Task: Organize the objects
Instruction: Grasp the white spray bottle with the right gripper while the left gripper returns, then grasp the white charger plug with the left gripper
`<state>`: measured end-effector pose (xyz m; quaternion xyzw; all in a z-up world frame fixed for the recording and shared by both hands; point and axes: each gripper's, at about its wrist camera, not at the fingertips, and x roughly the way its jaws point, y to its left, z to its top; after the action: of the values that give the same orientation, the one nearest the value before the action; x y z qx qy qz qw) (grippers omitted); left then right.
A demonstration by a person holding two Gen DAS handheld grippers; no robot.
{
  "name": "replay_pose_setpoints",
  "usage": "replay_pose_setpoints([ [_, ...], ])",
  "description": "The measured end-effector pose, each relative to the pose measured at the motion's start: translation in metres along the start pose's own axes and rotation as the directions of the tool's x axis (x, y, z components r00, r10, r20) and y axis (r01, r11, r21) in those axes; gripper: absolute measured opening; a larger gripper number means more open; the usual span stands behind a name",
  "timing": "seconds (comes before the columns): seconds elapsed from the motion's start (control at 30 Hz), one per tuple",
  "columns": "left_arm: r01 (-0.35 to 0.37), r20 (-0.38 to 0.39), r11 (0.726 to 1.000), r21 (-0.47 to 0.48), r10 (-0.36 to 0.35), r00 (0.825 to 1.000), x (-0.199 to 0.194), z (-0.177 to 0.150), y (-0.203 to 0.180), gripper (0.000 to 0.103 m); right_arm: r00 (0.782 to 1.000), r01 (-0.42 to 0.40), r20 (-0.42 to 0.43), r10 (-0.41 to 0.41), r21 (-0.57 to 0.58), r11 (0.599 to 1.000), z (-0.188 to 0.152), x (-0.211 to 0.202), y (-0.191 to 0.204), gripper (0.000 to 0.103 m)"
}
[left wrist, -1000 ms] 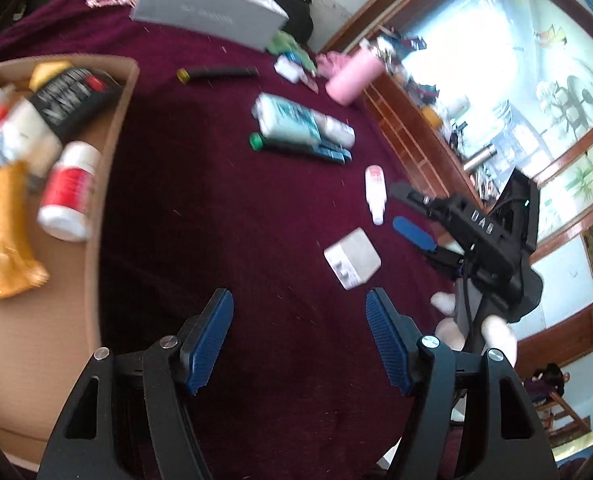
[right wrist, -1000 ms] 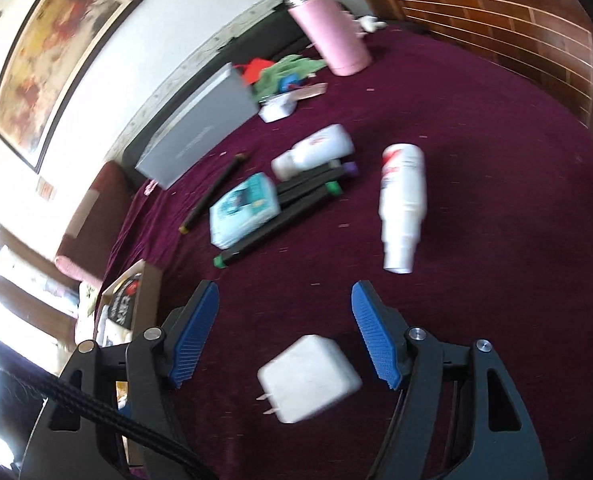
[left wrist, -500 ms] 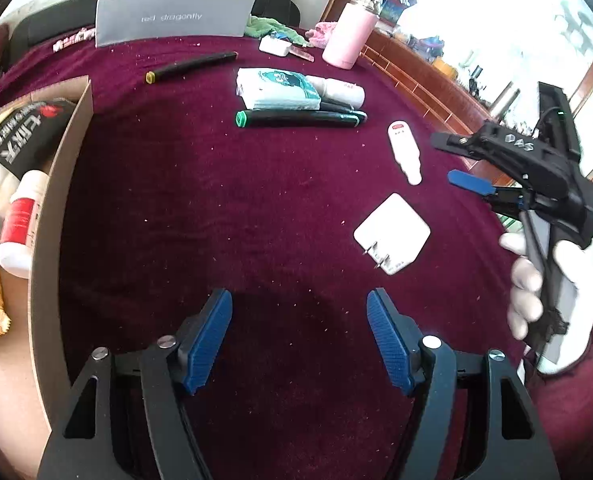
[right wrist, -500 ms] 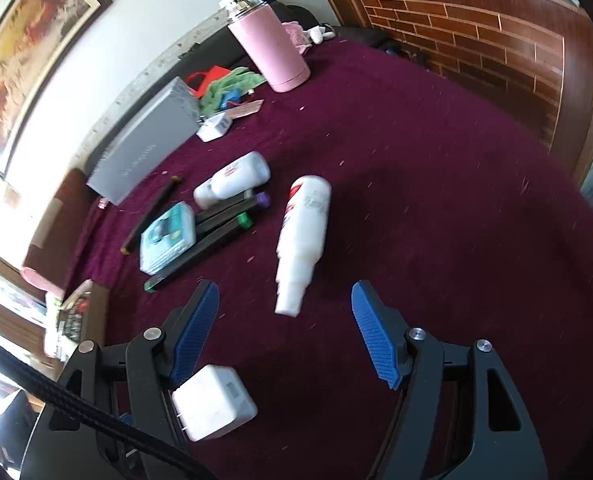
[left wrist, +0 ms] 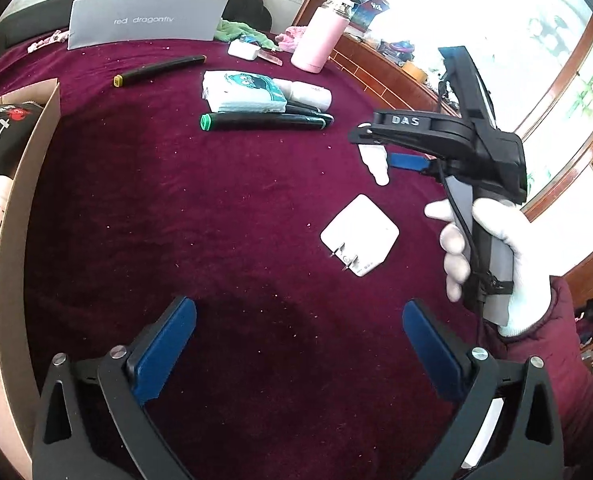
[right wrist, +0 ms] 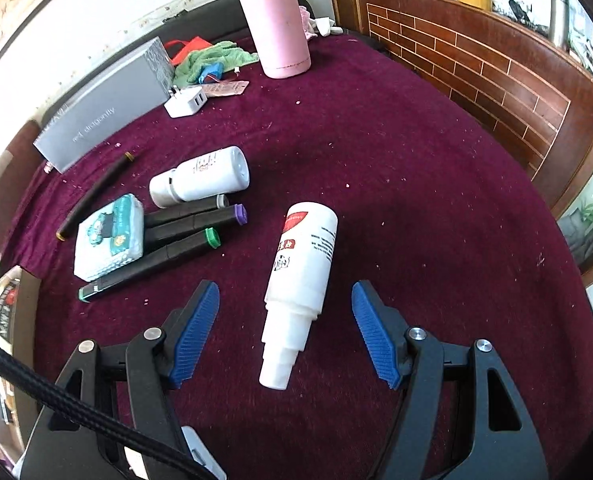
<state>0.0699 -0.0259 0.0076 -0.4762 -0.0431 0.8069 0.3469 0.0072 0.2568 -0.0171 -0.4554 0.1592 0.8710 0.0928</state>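
A white spray bottle (right wrist: 302,288) lies on the maroon cloth, nozzle toward me, between the open fingers of my right gripper (right wrist: 286,334), untouched. In the left wrist view the right gripper (left wrist: 380,148) hovers over that bottle (left wrist: 376,164). My left gripper (left wrist: 300,340) is open and empty above the cloth, with a white plug adapter (left wrist: 360,234) ahead to its right. A tissue pack (right wrist: 110,236), several markers (right wrist: 176,246) and a white bottle (right wrist: 202,176) lie together farther left. A cardboard box (left wrist: 20,208) with bottles in it is at the left.
A pink flask (right wrist: 276,24) stands at the back, beside a green cloth (right wrist: 212,58), a white charger (right wrist: 186,102) and a grey box (right wrist: 104,108). A lone black marker (right wrist: 94,196) lies near it. A brick-patterned wooden ledge (right wrist: 476,68) borders the right.
My right gripper has swung right from the plug adapter and now has the spray bottle between its open fingers. My left gripper has turned level toward the table's middle.
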Motion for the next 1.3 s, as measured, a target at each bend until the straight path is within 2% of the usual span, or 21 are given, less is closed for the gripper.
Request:
replay_pose_setpoints([
  [0.17,-0.037,-0.028,0.997,0.062,0.039,0.999,0.002,-0.002,-0.008,0.101,0.999,0.011,-0.031,-0.011,-0.025,1.000,0.003,0.012,0.008,0.068],
  [0.27,-0.095,-0.045,0.989,0.113,0.100,0.994,0.008,-0.003,-0.018,0.101,0.998,0.041,-0.039,-0.044,-0.062,0.997,0.004,0.016,0.015,0.066],
  [0.3,-0.122,-0.053,0.983,0.140,0.131,0.990,0.011,-0.003,-0.023,0.101,0.998,0.048,-0.038,-0.051,-0.074,0.996,0.004,0.016,0.016,0.060],
  [0.33,-0.160,-0.065,0.971,0.180,0.174,0.983,0.016,-0.005,-0.029,0.101,0.997,0.059,-0.035,-0.063,-0.092,0.994,0.004,0.015,0.017,0.038],
  [0.37,-0.203,-0.077,0.952,0.227,0.225,0.971,0.021,-0.007,-0.037,0.101,0.997,0.068,-0.035,-0.073,-0.107,0.992,0.004,0.015,0.018,0.027],
  [0.43,-0.267,-0.086,0.917,0.297,0.304,0.949,0.030,-0.011,-0.048,0.101,0.998,0.022,-0.052,-0.028,-0.101,0.995,0.003,0.012,0.011,0.027],
  [0.47,-0.266,-0.090,0.911,0.317,0.308,0.947,0.031,-0.012,-0.052,0.101,0.998,0.012,-0.057,-0.017,-0.091,0.996,0.001,0.010,0.006,0.027],
  [0.53,-0.211,-0.099,0.916,0.341,0.258,0.961,0.030,-0.011,-0.056,0.101,0.998,-0.007,-0.057,0.003,-0.059,0.998,-0.004,0.003,-0.009,0.027],
  [0.57,-0.206,-0.089,0.913,0.353,0.252,0.964,0.028,-0.009,-0.059,0.101,0.998,-0.023,-0.058,0.021,-0.042,0.999,-0.007,0.000,-0.015,0.027],
  [0.73,-0.254,0.051,0.851,0.459,0.260,0.964,0.020,0.019,-0.090,0.101,0.991,-0.125,-0.041,0.126,0.027,0.992,-0.020,-0.013,-0.041,0.027],
  [0.77,-0.250,0.055,0.845,0.473,0.255,0.965,0.023,0.025,-0.094,0.101,0.990,-0.137,-0.034,0.138,0.032,0.990,-0.021,-0.014,-0.043,0.027],
  [0.9,-0.233,0.007,0.822,0.519,0.268,0.963,0.055,0.040,-0.101,0.100,0.990,-0.139,-0.026,0.140,0.025,0.990,-0.022,-0.015,-0.041,0.027],
  [1.0,-0.213,-0.038,0.812,0.543,0.277,0.960,0.079,0.042,-0.103,0.100,0.984,-0.174,-0.021,0.175,0.046,0.984,-0.022,-0.015,-0.047,0.027],
  [1.03,-0.217,-0.059,0.807,0.549,0.296,0.953,0.090,0.041,-0.102,0.100,0.982,-0.188,-0.021,0.189,0.058,0.980,-0.022,-0.015,-0.050,0.027],
  [1.07,-0.216,-0.068,0.811,0.543,0.300,0.952,0.093,0.039,-0.102,0.101,0.980,-0.197,-0.022,0.199,0.066,0.978,-0.022,-0.015,-0.052,0.027],
  [1.1,-0.193,-0.075,0.836,0.513,0.268,0.961,0.094,0.043,-0.100,0.101,0.979,-0.203,-0.021,0.204,0.071,0.977,-0.022,-0.015,-0.053,0.027],
  [1.17,-0.169,-0.109,0.867,0.469,0.247,0.963,0.099,0.047,-0.095,0.101,0.979,-0.202,-0.019,0.203,0.068,0.977,-0.022,-0.015,-0.052,0.027],
  [1.2,-0.163,-0.116,0.880,0.446,0.238,0.964,0.100,0.049,-0.092,0.098,0.980,-0.199,-0.017,0.200,0.064,0.978,-0.022,-0.015,-0.051,0.027],
  [1.23,-0.179,-0.103,0.881,0.437,0.247,0.963,0.099,0.051,-0.093,0.095,0.980,-0.196,-0.017,0.197,0.060,0.979,-0.022,-0.014,-0.050,0.027],
  [1.27,-0.186,-0.101,0.884,0.429,0.252,0.962,0.097,0.052,-0.092,0.081,0.981,-0.194,-0.018,0.195,0.059,0.979,-0.021,-0.014,-0.050,0.027],
  [1.3,-0.192,-0.094,0.888,0.418,0.252,0.963,0.092,0.053,-0.091,0.053,0.981,-0.192,-0.019,0.194,0.058,0.980,-0.021,-0.014,-0.050,0.027],
])
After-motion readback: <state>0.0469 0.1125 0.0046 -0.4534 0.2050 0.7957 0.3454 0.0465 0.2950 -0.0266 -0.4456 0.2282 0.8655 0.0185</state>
